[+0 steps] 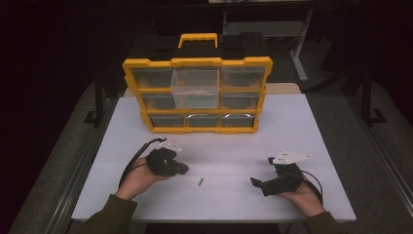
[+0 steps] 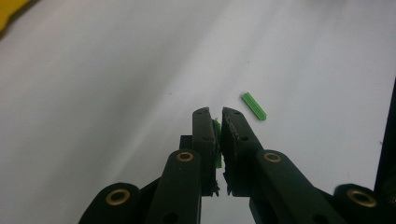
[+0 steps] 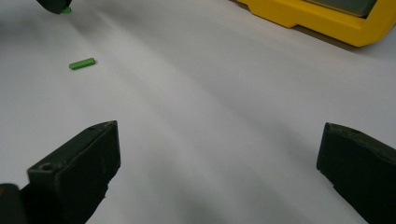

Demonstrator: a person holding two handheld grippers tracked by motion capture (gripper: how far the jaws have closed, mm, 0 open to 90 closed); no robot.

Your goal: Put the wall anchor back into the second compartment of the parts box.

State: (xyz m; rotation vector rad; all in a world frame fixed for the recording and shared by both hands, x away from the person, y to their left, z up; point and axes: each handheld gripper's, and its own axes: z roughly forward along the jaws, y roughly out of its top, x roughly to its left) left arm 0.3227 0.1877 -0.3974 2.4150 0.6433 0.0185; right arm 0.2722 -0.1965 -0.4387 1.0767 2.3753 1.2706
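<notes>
I can read no writing or brand name on anything here.

In my left claw view, my left claw [image 2: 218, 122] sits in the lower middle of the frame. Its jaws are nearly together, clamped on a small green piece [image 2: 217, 140] that peeks out between them. The high view is too far off to show that piece; there my left claw [image 1: 181, 168] is at the lower left.

A second green stick [image 2: 254, 106] lies flat on the white worktop [image 2: 116, 93], just up and right of the jaw tips, not touching them. It is short, straight and bright green, with fine ridges along it. In the high view the stick [image 1: 200, 182] is a tiny mark in the lower middle, between my two claws. In my right claw view it [image 3: 82, 63] lies at the upper left.

My right claw [image 3: 219, 154] is wide apart and holds nothing. In the high view it [image 1: 258, 184] is at the lower right.

A yellow drawer organizer [image 1: 197, 95] stands at the top middle, with one clear drawer [image 1: 195, 87] pulled out.
</notes>
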